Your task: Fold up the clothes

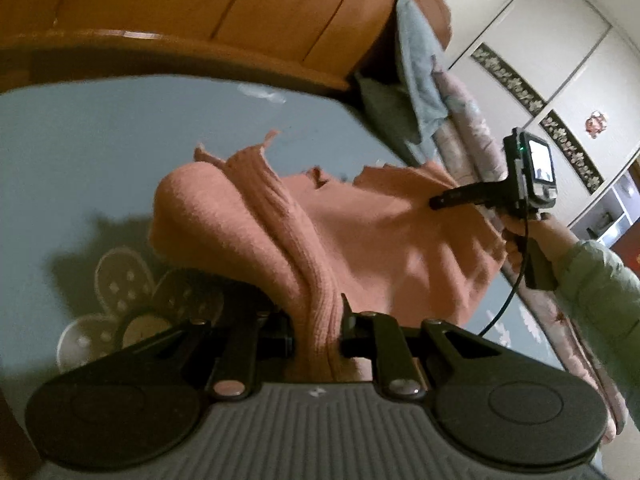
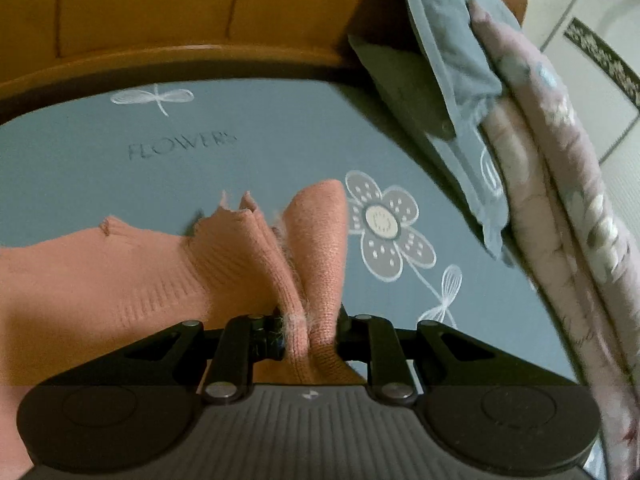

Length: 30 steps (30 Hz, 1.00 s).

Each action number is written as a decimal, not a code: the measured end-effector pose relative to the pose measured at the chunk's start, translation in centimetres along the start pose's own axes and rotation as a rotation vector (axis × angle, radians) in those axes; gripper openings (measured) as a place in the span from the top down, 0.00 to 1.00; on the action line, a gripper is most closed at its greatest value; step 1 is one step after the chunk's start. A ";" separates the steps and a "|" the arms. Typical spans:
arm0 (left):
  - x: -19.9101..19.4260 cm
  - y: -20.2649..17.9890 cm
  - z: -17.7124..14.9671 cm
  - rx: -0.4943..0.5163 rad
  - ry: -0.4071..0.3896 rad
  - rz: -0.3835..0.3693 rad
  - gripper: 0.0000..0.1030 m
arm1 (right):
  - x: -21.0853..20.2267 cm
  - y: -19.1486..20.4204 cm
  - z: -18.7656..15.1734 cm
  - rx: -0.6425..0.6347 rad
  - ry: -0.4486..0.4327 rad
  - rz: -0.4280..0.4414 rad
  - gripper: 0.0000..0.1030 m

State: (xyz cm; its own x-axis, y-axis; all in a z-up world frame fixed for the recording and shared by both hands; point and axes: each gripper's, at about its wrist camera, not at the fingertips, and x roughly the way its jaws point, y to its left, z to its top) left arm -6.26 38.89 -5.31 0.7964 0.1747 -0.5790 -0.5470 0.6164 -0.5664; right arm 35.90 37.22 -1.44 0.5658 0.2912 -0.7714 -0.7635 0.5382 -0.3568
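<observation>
The pink knitted sweater (image 1: pixel 360 232) is stretched between the two pairs of tongs above the blue-grey bed sheet (image 1: pixel 80 160). The left tongs (image 1: pixel 316 332) stand narrow, pinched on a bunched ribbed band of the knit that runs up and away from them. From there the cloth spreads rightward to the right tongs (image 1: pixel 434 202), seen from the side in the left wrist view with a hand (image 1: pixel 520 236) and a green sleeve (image 1: pixel 600 280) behind them.

In the right wrist view the right tongs (image 2: pixel 310 334) are likewise narrow and clamped on a fuzzy double fold of the sweater (image 2: pixel 120 272), whose body trails off to the left, while a loose flap stands up beside a printed flower (image 2: pixel 384 224) on the sheet.

The lower part of the sweater is cut off by the picture's edge and by the tongs' housings, so its full outline cannot be made out. Whether it touches the sheet is unclear. Folded bedding (image 2: pixel 540 180) lies at the right, against the wooden headboard (image 2: pixel 180 8).
</observation>
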 end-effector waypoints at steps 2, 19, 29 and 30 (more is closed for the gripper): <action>0.2 0.9 -0.7 -0.014 0.017 0.017 0.84 | 1.0 -0.2 -0.4 0.015 0.021 -0.001 0.78; -0.1 3.6 -2.0 -0.042 0.089 0.067 0.63 | 2.6 -3.3 -3.3 0.184 0.036 0.076 0.37; -4.8 0.5 -0.6 0.167 -0.028 0.017 0.38 | -4.4 -6.8 -10.4 0.370 -0.123 0.305 0.25; -4.3 0.0 -0.4 0.192 -0.032 -0.004 0.38 | -4.1 -6.3 -11.1 0.381 -0.113 0.325 0.25</action>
State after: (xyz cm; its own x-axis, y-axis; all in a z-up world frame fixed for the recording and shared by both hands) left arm -9.81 37.82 -3.08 0.8081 0.1945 -0.5561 -0.4869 0.7519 -0.4445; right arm 34.92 23.83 -1.90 0.3646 0.5636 -0.7412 -0.7497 0.6498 0.1254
